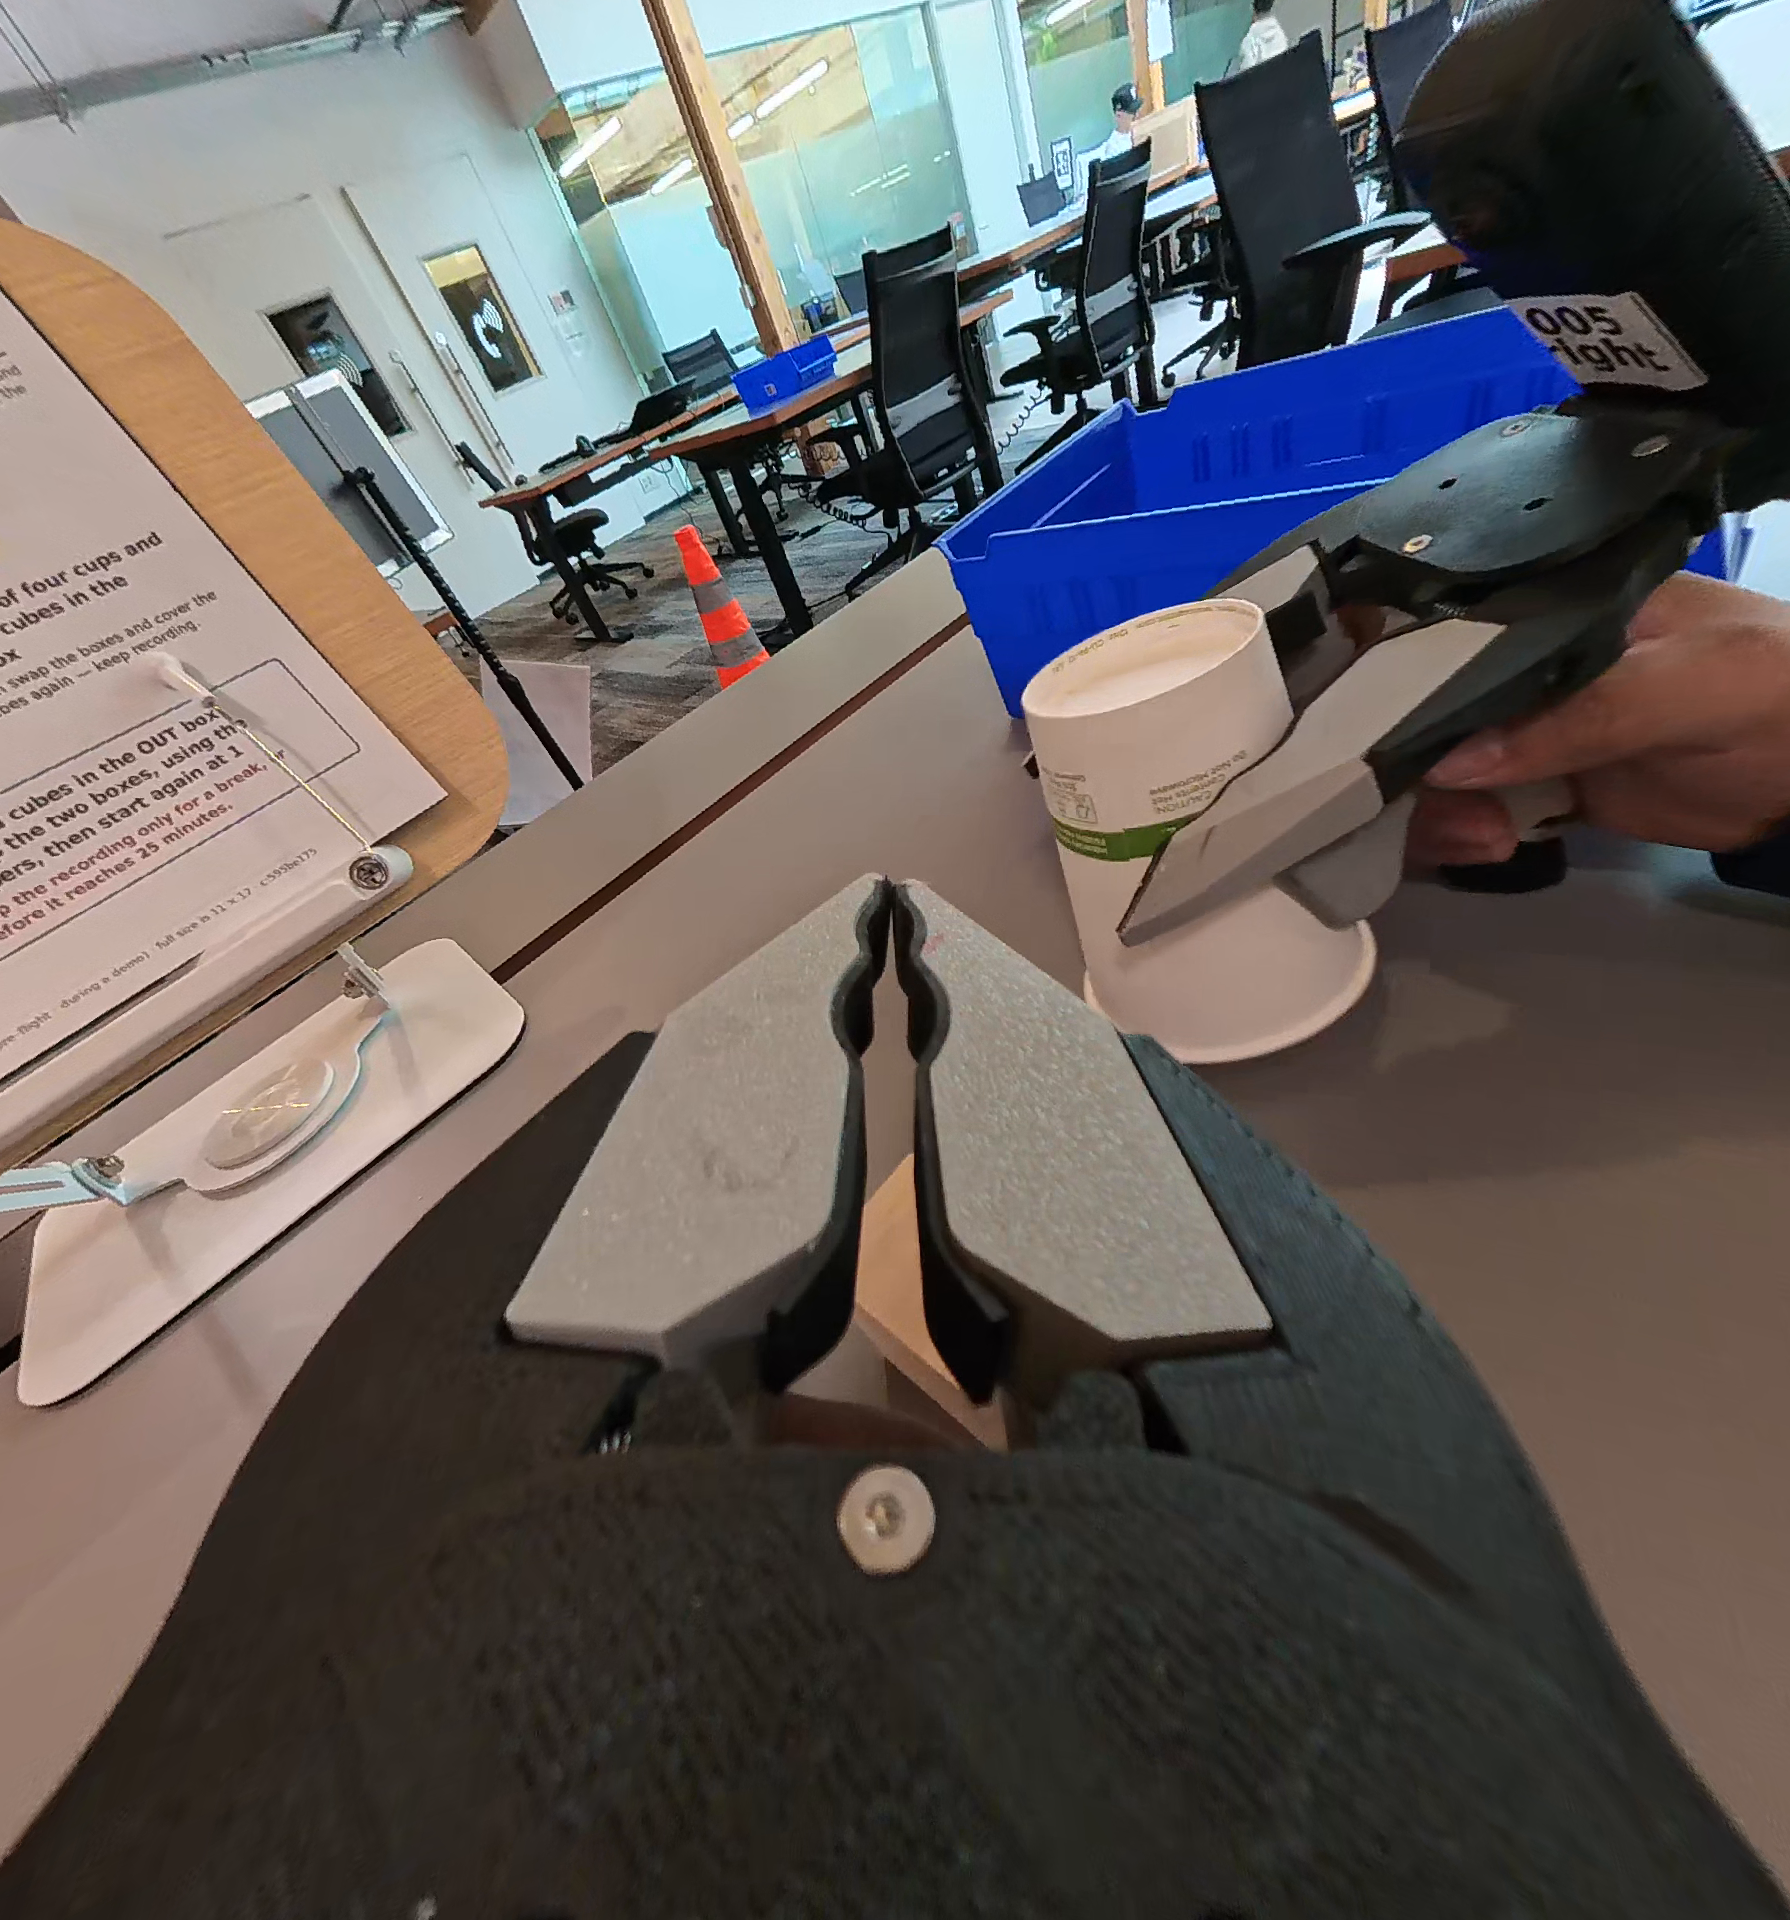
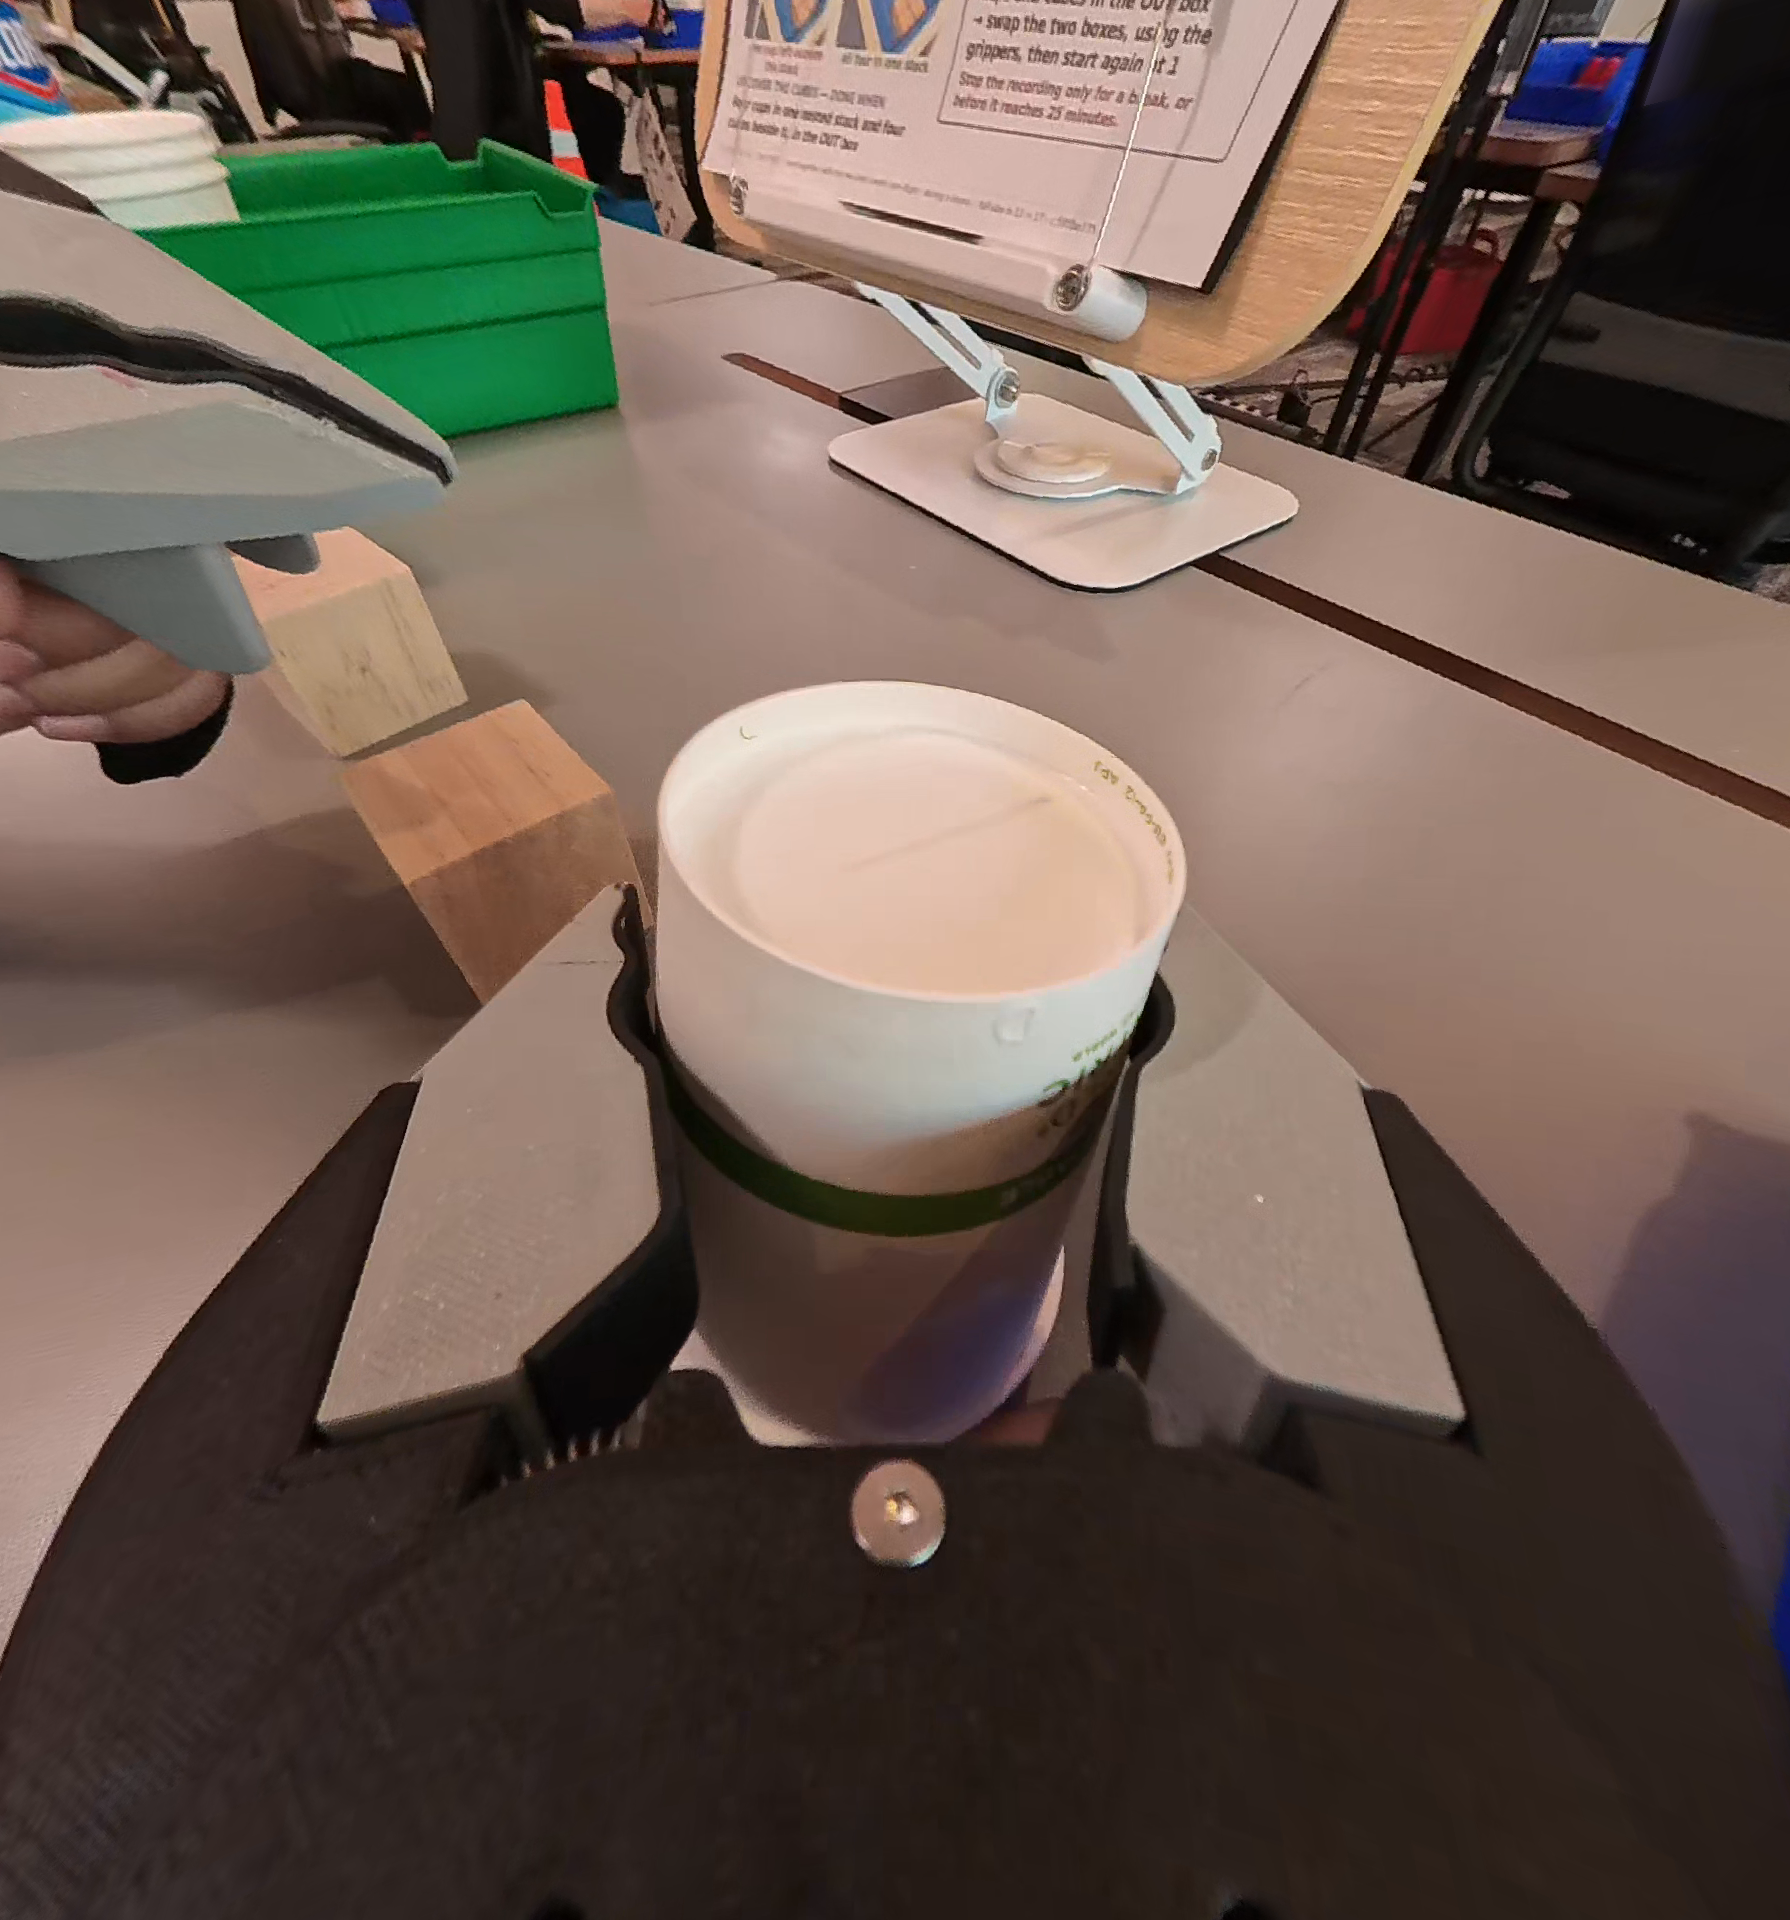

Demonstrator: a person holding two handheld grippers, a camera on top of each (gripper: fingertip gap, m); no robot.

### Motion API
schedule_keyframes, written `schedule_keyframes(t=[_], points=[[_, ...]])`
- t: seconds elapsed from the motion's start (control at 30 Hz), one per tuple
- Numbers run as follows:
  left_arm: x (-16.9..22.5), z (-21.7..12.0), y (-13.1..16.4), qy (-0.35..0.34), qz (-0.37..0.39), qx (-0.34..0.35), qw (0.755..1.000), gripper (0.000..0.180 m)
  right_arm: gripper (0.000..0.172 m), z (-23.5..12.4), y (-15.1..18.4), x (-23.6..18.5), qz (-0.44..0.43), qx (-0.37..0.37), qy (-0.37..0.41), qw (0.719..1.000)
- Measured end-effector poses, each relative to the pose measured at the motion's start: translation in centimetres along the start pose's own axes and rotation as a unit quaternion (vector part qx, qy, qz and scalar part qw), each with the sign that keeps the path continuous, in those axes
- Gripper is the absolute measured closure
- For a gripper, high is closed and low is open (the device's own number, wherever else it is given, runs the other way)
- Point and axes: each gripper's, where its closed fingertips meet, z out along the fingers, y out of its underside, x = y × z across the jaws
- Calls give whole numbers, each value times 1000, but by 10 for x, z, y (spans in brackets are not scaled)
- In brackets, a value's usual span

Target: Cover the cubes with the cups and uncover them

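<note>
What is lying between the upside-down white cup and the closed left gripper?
In the right wrist view, two wooden cubes stand between the cup and the left gripper.

From my remote seat I look across a grey tabletop (image 1: 1493, 1299) into an open office. Rows of wood-topped desks (image 1: 766, 416) with black mesh chairs (image 1: 922, 353) stand on patterned carpet (image 1: 652, 634). Glass partitions (image 1: 849, 156) and a slanting wooden post (image 1: 714, 166) back them. The pale wall (image 1: 247, 208) carries doors with narrow windows. An orange traffic cone (image 1: 716, 603) stands on the floor.
</note>
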Motion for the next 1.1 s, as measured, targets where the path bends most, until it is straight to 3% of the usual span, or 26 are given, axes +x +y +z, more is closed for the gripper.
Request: schedule_keyframes(t=[0.27,0.5,0.7,0.8,0.97,1.1], points=[[-4,-1,-2,-9,-7,3,1000,180,76,-7,-16,-4,-26,32,6,999],[-7,-1,-1,-14,-14,3,1000,180,73,-34,-63,-21,-72,141,10,987],[-15,-2,0,-19,-33,4,999,179,76,-76,-105,-13,-75,237,99,964],[-18,-5,-5,-12,-60,9,998,176,78,-81,-110,-12,-75,246,112,960],[-36,-25,-13,-22,-95,23,995,174,87,-78,-111,-22,-73,246,101,961],[-46,-70,-19,7,-154,34,987,162,87,-84,-119,-33,-80,260,90,958]])
